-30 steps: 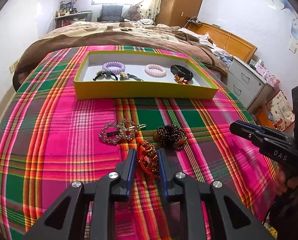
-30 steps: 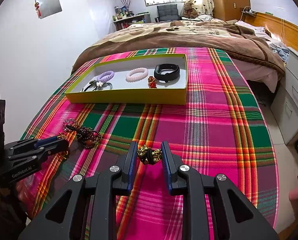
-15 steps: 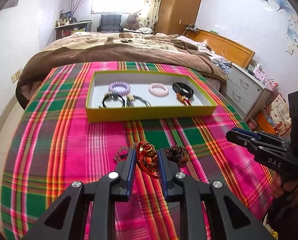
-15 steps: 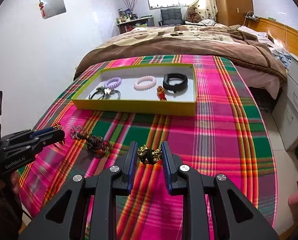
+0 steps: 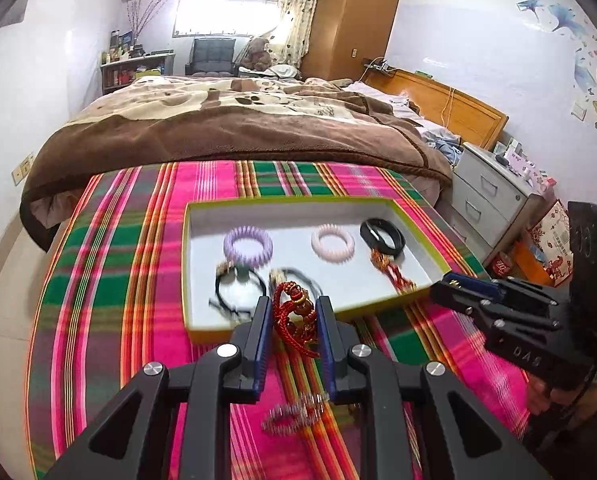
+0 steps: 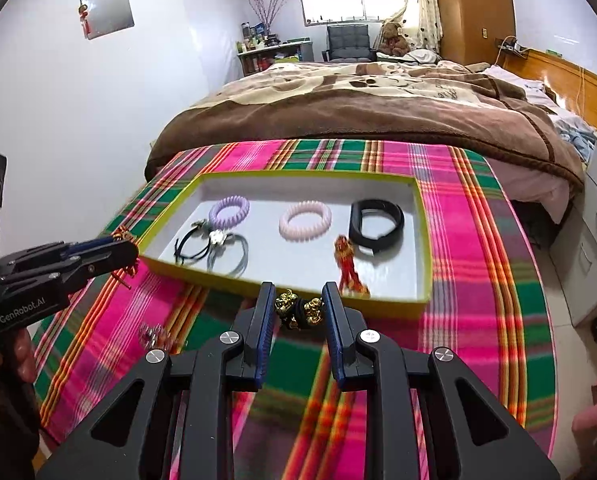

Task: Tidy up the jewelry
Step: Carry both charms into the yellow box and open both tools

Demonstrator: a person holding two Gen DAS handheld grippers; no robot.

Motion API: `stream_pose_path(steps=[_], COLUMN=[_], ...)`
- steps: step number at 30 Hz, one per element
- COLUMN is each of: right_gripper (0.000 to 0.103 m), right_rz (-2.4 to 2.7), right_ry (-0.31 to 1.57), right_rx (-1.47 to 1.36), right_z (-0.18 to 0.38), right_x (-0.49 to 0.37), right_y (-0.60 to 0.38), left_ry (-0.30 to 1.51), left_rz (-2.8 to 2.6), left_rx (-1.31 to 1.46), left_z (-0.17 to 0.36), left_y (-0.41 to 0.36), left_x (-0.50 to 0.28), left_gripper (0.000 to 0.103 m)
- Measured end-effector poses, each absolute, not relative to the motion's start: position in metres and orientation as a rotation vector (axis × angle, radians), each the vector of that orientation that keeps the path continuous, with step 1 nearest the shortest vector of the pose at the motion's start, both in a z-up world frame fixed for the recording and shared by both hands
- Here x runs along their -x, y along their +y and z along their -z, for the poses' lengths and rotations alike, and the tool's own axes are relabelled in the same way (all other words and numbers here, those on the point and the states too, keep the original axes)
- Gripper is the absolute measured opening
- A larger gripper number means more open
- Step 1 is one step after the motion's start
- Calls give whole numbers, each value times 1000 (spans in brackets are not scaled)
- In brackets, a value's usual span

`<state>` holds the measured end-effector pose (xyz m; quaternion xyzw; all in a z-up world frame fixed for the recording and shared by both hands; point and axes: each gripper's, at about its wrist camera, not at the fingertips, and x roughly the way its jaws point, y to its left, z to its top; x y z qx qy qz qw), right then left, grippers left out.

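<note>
My left gripper (image 5: 292, 312) is shut on a red cord bracelet (image 5: 294, 316) and holds it in the air at the near edge of the yellow-rimmed tray (image 5: 202, 336). My right gripper (image 6: 298, 304) is shut on a black and gold bead bracelet (image 6: 300, 309), held just before the tray's near wall (image 6: 234, 280). The tray holds a purple coil band (image 5: 247, 245), a pink coil band (image 5: 332, 243), a black wristband (image 5: 382, 236), a red charm (image 5: 390, 270) and black hair ties (image 5: 238, 288). A sparkly bracelet (image 5: 294, 416) lies on the plaid blanket below my left gripper.
The plaid blanket (image 6: 478, 240) covers the near part of the bed, with a brown blanket (image 6: 358, 108) behind the tray. White drawers (image 5: 490, 196) stand off the right side. The sparkly bracelet also shows left of my right gripper (image 6: 154, 334).
Both grippers have risen and moved forward toward the tray, each carrying its bracelet. The left lifted the red cord bracelet off the blanket; the loose bracelets now lie below and behind it.
</note>
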<state>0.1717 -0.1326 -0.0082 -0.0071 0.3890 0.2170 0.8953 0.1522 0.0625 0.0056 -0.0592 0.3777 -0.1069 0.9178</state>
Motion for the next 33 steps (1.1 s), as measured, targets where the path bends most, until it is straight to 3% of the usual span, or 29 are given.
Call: stream_pose_path(steps=[18,33], right_gripper=[24,25], right_rz=[-454,-454], right_ry=[897,918], right_rx=[64,122], right_z=[41,55], right_x=[-233,-239], right_y=[-102,-93], left_ry=[852,935], left_rz=[284,258], left_rx=[146,138], left_z=[19,51], left_y=[50,38], left_x=[-266,-296], left_gripper=[22,22])
